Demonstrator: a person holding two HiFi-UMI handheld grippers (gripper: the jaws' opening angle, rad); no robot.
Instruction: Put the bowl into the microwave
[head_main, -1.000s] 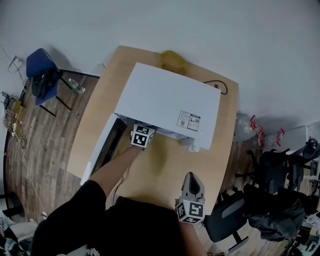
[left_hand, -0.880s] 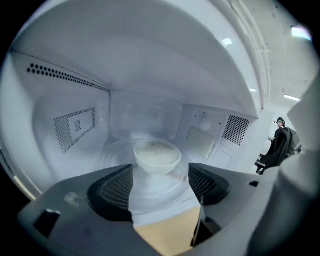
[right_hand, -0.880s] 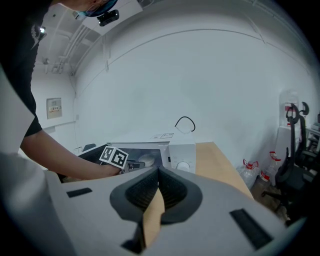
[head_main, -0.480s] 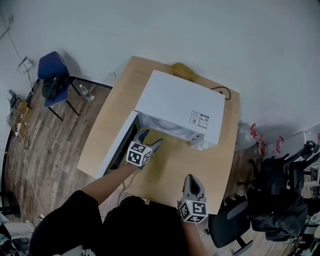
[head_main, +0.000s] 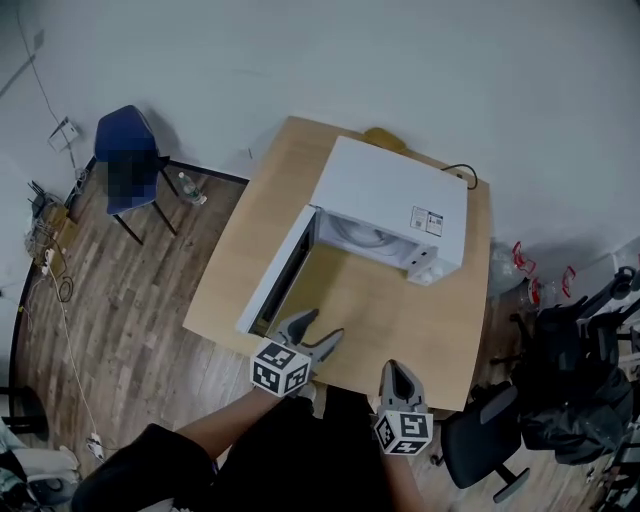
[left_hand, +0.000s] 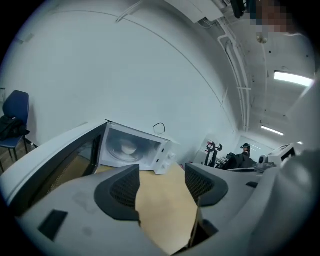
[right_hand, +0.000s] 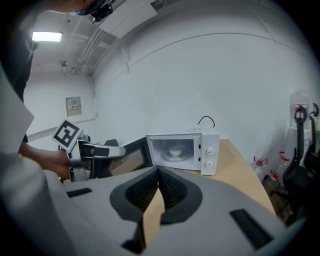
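The white microwave (head_main: 395, 200) stands at the back of the wooden table (head_main: 260, 230), its door (head_main: 278, 272) swung wide open to the left. A white bowl (right_hand: 175, 150) sits on the turntable inside, and the left gripper view also shows this bowl (left_hand: 128, 148). My left gripper (head_main: 312, 335) hovers over the table's near edge, well back from the oven. Its jaws are wide apart and closing slightly, with nothing between them. My right gripper (head_main: 396, 374) is beside it at the near edge, shut and empty.
A blue chair (head_main: 128, 160) and a bottle (head_main: 192, 188) are on the floor at the left. Black office chairs (head_main: 560, 370) crowd the right side. A yellow object (head_main: 385, 135) and a black cable (head_main: 462, 172) lie behind the microwave.
My left gripper has pulled back from the microwave's mouth to the table's near edge, leaving the bowl inside. The right gripper has stayed at the near edge.
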